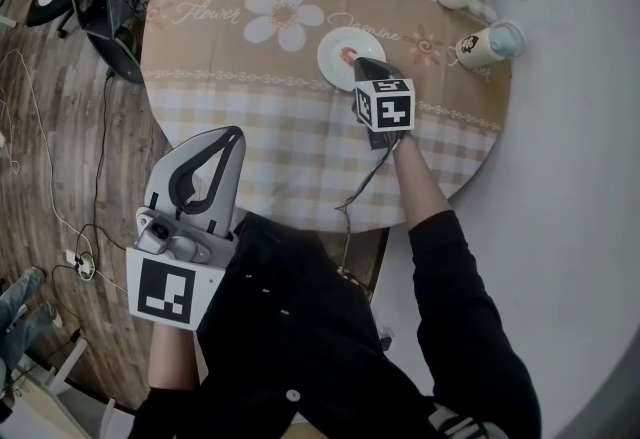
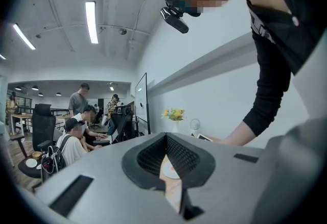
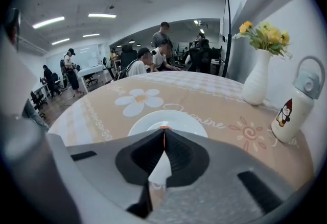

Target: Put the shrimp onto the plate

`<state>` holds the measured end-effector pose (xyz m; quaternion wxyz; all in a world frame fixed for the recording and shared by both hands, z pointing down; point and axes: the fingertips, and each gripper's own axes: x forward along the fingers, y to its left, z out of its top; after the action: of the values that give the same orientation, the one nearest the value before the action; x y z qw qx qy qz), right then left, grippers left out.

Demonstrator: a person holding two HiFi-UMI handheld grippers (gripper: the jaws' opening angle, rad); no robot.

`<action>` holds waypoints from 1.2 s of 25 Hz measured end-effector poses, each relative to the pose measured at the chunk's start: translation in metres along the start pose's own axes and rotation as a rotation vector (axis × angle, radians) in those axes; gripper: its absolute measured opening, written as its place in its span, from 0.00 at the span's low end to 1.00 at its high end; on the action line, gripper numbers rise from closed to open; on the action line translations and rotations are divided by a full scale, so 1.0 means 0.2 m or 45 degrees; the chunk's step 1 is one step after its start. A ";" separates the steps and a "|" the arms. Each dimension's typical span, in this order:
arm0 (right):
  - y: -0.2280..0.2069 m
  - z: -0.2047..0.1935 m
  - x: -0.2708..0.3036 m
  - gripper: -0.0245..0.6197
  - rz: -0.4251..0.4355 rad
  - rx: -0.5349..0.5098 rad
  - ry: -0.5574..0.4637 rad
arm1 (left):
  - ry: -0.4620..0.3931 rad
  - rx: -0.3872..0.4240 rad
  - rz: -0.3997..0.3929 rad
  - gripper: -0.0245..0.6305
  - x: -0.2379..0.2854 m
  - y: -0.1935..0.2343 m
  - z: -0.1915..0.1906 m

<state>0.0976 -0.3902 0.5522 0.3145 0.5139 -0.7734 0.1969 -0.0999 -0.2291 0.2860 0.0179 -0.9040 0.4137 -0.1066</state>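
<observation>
my right gripper [image 3: 164,141] pinches the shrimp [image 3: 163,127] just over the plate [image 3: 140,123]; only letting go remains, i judge. my left gripper [image 2: 166,139] rests closed, empty.

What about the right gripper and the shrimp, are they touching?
Touching. The right gripper view shows the right gripper shut on the orange shrimp, pinched at the jaw tips over the plate.

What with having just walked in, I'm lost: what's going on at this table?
A person is working two handheld grippers. The right gripper is shut on the shrimp and holds it at the white plate on the round table's flower-print cloth; it is not yet let go. The left gripper is shut on nothing and is held back near the person's body.
</observation>
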 end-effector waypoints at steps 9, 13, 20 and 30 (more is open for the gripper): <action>0.04 0.14 -0.27 0.04 0.023 0.088 -0.230 | -0.004 0.003 -0.031 0.04 0.00 -0.02 0.02; 0.08 0.22 -0.41 0.04 0.037 0.097 -0.329 | -0.006 -0.006 -0.037 0.04 0.00 -0.02 0.03; 0.17 0.31 -0.65 0.04 0.035 0.055 -0.467 | -0.025 0.003 -0.059 0.04 -0.01 -0.07 0.08; 0.28 0.39 -1.02 0.04 -0.017 0.031 -0.635 | -0.059 -0.004 -0.098 0.04 -0.01 -0.11 0.14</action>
<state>0.0789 -0.2802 0.3557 0.1090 0.5556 -0.8212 0.0710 -0.0786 -0.2152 0.2607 0.0218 -0.9215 0.3782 -0.0858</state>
